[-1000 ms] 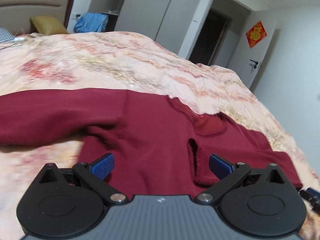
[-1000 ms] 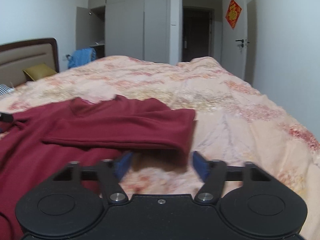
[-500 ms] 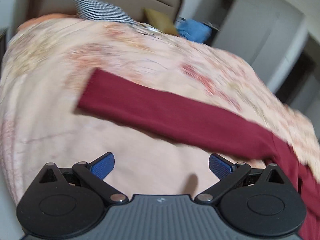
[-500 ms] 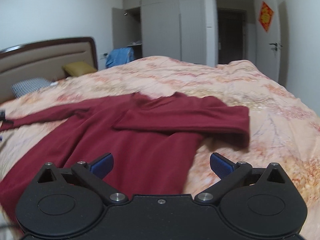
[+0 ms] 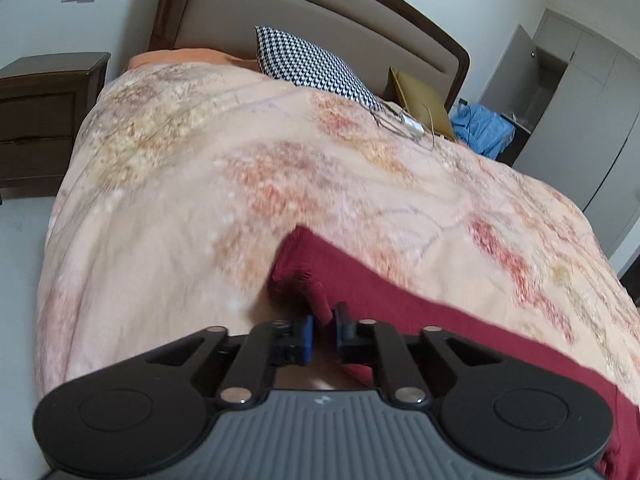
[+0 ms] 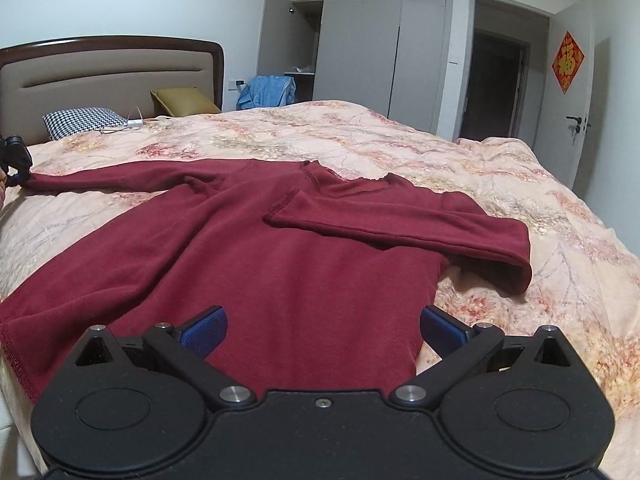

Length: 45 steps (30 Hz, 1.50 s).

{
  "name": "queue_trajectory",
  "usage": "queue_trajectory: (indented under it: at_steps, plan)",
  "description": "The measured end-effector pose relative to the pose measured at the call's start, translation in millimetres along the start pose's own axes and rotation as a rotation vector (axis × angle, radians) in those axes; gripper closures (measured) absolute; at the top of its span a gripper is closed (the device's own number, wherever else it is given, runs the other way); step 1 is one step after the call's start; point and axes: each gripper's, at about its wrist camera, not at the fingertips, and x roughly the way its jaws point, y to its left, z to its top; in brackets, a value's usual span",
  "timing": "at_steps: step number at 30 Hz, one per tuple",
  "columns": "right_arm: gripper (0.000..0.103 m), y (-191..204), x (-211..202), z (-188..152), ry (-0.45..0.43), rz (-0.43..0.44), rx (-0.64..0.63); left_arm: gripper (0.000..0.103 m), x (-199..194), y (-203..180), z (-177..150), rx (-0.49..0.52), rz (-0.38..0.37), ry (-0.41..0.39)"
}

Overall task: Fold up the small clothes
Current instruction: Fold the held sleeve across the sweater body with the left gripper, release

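Red sleeve cuff (image 5: 304,276) in left tool (image 5: 324,322)

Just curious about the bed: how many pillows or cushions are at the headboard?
2: a black-and-white checked pillow towards the left side of the headboard, and a mustard-yellow cushion beside it, nearer the wardrobe. The quilt could hide more.

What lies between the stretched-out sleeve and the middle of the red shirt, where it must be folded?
Nothing visible does. The left tool is shut on the stretched-out sleeve at its cuff, and the shirt body is bare along that path. The other sleeve, already folded in, lies further right.
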Motion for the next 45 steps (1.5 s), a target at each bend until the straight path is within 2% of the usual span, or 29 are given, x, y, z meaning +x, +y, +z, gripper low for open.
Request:
queue_trajectory:
  at_steps: [4,7,12,16,19,22,26,29,32,37,40,43,44,45]
  plan:
    - [0.001,-7,-1,-1,-0.015,0.0,0.015,0.098,0,-12,19,0.039,-0.034,-0.067]
    - [0.001,-13,0,-2,-0.025,0.001,0.037,0.098,-12,-41,36,0.147,-0.096,-0.168]
    - [0.001,-24,0,-6,-0.036,0.008,0.074,0.098,-52,-122,46,0.364,-0.238,-0.312]
    - [0.001,-34,-1,-9,-0.046,0.005,0.092,0.098,-88,-195,36,0.473,-0.39,-0.366]
    - [0.001,-44,-3,-11,-0.052,-0.008,0.107,0.098,-111,-249,10,0.59,-0.509,-0.378]
    - [0.001,-55,-5,-16,-0.047,-0.024,0.125,0.098,-126,-294,-29,0.683,-0.617,-0.357]
    - [0.001,-69,-10,-22,-0.038,-0.05,0.139,0.098,-131,-339,-95,0.699,-0.733,-0.27]
    - [0.001,-79,-11,-28,-0.023,-0.08,0.134,0.098,-129,-363,-150,0.756,-0.795,-0.229]
    - [0.001,-88,-9,-36,0.008,-0.099,0.153,0.098,-119,-374,-197,0.802,-0.847,-0.135]
    - [0.001,-94,-5,-46,0.036,-0.094,0.185,0.098,-104,-365,-258,0.849,-0.88,0.017]
    - [0.001,-94,-2,-48,0.033,-0.092,0.188,0.098,-99,-355,-273,0.886,-0.88,0.062]
    - [0.001,-94,0,-47,0.03,-0.087,0.191,0.097,-98,-348,-275,0.905,-0.893,0.11]
    - [0.001,-94,1,-46,0.029,-0.087,0.193,0.093,-99,-348,-274,0.907,-0.896,0.129]
    - [0.001,-93,1,-45,0.027,-0.087,0.193,0.081,-98,-349,-273,0.906,-0.901,0.151]
